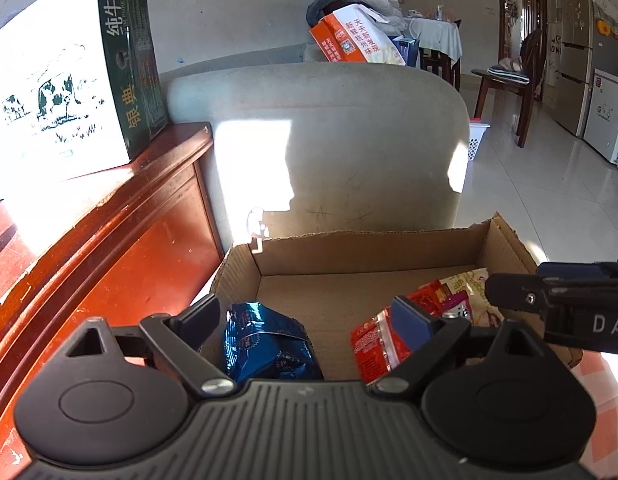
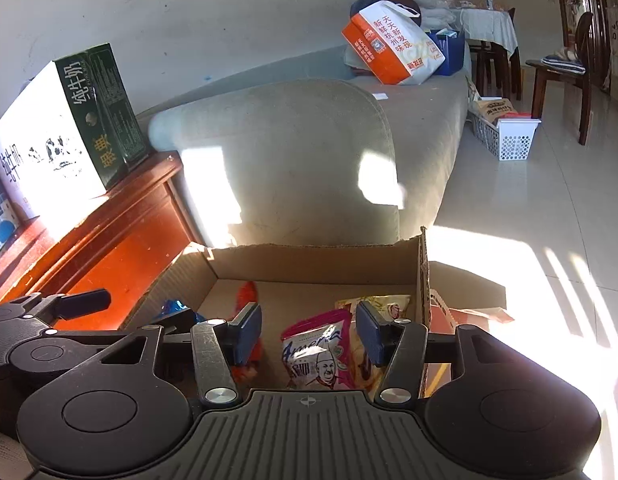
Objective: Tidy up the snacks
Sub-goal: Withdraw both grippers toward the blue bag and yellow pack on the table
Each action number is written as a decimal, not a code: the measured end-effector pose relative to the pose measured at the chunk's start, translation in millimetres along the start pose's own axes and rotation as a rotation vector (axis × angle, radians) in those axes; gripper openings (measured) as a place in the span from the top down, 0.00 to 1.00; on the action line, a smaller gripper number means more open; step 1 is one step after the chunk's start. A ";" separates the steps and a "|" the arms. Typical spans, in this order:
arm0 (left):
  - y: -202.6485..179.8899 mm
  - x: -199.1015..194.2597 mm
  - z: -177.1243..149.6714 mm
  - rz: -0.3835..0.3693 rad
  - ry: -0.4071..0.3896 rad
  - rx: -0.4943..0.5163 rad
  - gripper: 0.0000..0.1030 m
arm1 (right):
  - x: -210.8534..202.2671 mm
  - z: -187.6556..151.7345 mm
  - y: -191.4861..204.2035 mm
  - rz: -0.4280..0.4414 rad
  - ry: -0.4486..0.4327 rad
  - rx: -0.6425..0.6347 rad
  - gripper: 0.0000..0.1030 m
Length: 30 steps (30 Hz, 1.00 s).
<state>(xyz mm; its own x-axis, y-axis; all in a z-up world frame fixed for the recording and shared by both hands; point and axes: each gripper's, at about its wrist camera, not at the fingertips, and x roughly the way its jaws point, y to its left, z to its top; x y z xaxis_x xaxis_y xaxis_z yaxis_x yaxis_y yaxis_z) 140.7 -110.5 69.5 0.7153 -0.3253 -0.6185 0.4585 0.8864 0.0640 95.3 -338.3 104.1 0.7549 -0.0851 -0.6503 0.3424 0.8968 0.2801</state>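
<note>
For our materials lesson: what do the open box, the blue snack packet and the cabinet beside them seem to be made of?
Open box: corrugated cardboard, matte brown; fluting shows along its torn rim.
Blue snack packet: probably metallised plastic film; glossy, crinkled, with bright glints.
Cabinet: apparently lacquered reddish wood; it shines in the sunlight, edges scuffed pale.

Plain brown corrugated cardboard box. Inside it: glossy blue foil snack bag with fine pale print; red packet with white lettering; pink-and-white packet bearing a drawn moustached face and blue script; pale yellow packet with red marks. Reddish-brown wooden cabinet. Milk carton, white with black cow drawings, dark green end panel. Grey sofa arm. Orange-and-white bag.
</note>
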 end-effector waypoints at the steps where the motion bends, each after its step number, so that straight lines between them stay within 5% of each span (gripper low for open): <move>1: 1.5 -3.2 -0.2 -0.005 0.002 -0.007 0.10 | -1.7 -1.2 0.8 0.001 0.002 -0.004 0.48; 7: 8.2 -17.6 -6.2 -0.009 0.034 -0.008 0.09 | -7.3 -10.2 7.0 0.027 0.034 -0.034 0.40; 30: 53.0 -69.7 -88.4 0.036 0.183 0.055 0.08 | -19.3 -64.2 13.3 0.052 0.229 0.020 0.35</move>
<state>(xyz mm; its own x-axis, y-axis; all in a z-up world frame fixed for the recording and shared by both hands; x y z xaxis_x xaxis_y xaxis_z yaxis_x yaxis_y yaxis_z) 68.5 -11.8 46.8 0.6263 -0.2243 -0.7466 0.4661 0.8754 0.1279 49.4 -296.9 75.0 0.6255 0.0637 -0.7776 0.3195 0.8884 0.3297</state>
